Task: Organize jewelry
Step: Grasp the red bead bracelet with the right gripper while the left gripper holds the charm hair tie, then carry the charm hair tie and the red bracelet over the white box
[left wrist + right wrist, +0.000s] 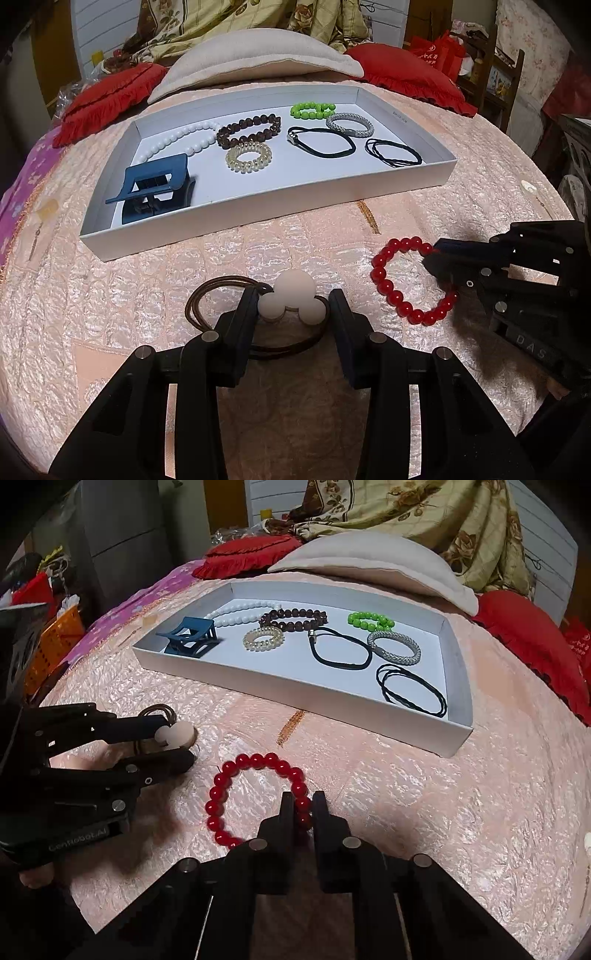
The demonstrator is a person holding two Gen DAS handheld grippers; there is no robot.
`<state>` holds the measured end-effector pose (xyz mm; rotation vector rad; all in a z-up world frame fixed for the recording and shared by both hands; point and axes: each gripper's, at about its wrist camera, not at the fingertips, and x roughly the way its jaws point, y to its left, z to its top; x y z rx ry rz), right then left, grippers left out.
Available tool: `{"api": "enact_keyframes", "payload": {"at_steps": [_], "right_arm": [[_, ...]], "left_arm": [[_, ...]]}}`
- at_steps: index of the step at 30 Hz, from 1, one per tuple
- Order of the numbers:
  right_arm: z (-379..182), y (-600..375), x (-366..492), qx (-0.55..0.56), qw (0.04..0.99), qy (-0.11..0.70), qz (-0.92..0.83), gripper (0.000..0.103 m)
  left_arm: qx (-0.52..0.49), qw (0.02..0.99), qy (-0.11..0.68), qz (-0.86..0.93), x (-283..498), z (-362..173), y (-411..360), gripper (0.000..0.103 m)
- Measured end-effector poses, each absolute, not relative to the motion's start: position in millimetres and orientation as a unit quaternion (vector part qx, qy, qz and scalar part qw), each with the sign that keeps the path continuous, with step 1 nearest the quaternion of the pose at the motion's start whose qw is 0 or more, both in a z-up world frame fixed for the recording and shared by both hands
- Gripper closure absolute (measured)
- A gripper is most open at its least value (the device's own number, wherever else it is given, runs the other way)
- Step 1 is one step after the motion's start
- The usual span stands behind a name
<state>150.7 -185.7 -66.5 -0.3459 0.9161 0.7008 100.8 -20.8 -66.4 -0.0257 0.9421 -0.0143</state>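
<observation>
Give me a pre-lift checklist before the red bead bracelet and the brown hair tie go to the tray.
1. Right gripper jaws closed on the red bead bracelet: ok.
2. Left gripper jaws pressing the white balls of the brown hair tie: cannot tell; they straddle it.
3. Bracelet and hair tie apart, not tangled: ok.
4. Free space in the white tray, along its near wall: ok.
5. The two grippers clear of each other: ok.

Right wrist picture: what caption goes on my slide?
Right gripper pinches red bead bracelet on pink quilt beside white jewelry tray.
</observation>
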Motion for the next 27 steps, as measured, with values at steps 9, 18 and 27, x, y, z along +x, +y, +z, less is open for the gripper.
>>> {"api": "enact_keyframes", "payload": {"at_steps": [9, 18, 27], "right_arm": [[-32.6, -206.3, 138.7, -0.088, 0.853, 0.386, 0.34, 0.094], [-4.0, -215.1, 136.1, -0.017, 0.864, 0.377, 0.333, 0.094], [6.0, -216.3, 128.5, -0.028, 0.87, 0.374, 0.319, 0.095]], "left_arm": [[-0.053, 0.91, 0.409, -0.044, 84.2, -41.5, -14.0, 0.065], [-0.05, 0.914, 0.403, -0.024, 68.2, -14.8, -15.9, 0.065], [-0.039, 0.915, 0.402, 0.011, 60.9, -0.1, -15.2, 0.065]]}}
